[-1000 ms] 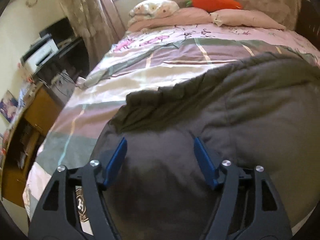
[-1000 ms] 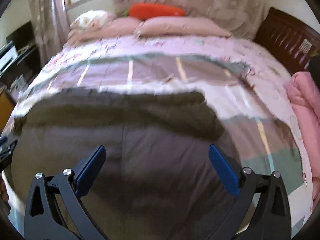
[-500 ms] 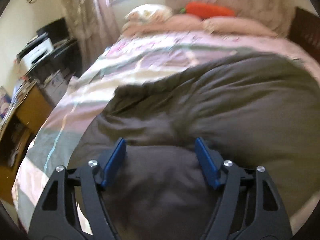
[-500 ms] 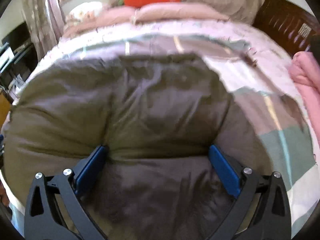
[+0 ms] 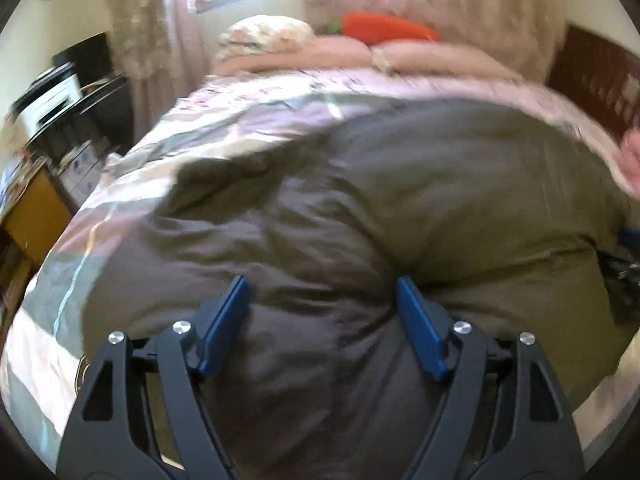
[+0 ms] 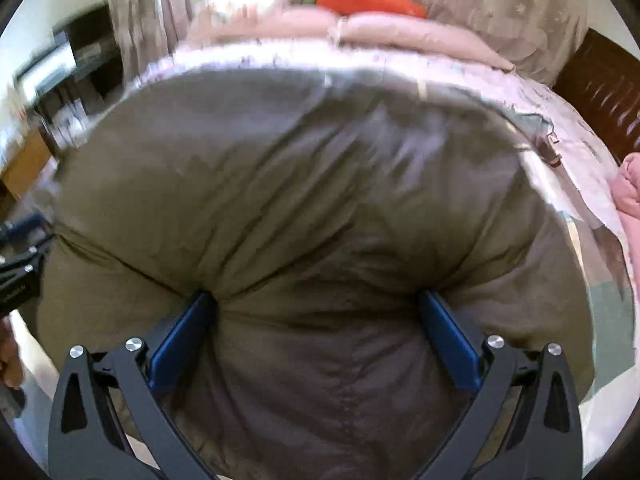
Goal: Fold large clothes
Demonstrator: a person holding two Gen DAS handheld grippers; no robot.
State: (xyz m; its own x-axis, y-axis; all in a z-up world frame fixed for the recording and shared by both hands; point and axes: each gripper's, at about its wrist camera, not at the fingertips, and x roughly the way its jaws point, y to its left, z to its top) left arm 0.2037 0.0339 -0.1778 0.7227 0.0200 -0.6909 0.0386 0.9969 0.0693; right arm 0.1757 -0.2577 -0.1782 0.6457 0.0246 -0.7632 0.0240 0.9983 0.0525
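Observation:
A large dark grey-brown garment [image 5: 400, 200] lies spread over the bed and fills most of both views [image 6: 320, 184]. My left gripper [image 5: 322, 292] is open, its blue pads pressed into the cloth near the garment's near left part, where a fold bulges ahead of the fingertips. My right gripper [image 6: 318, 304] is open too, its pads down in the cloth with a raised fold running across just ahead of them. Neither gripper has cloth pinched between its pads. The left gripper's body shows at the left edge of the right wrist view [image 6: 20, 264].
The bed [image 5: 248, 128] has a pink and grey patterned cover, pillows [image 5: 320, 52] and an orange carrot-shaped cushion [image 6: 368, 0] at the head. A desk with a printer [image 5: 48, 96] stands to the left. A dark wooden headboard [image 6: 600, 96] and a pink blanket [image 6: 630, 184] lie at right.
Both grippers moved forward and down onto the garment, staying open. The cloth ahead of them has bunched up into a raised fold and now covers more of the bed.

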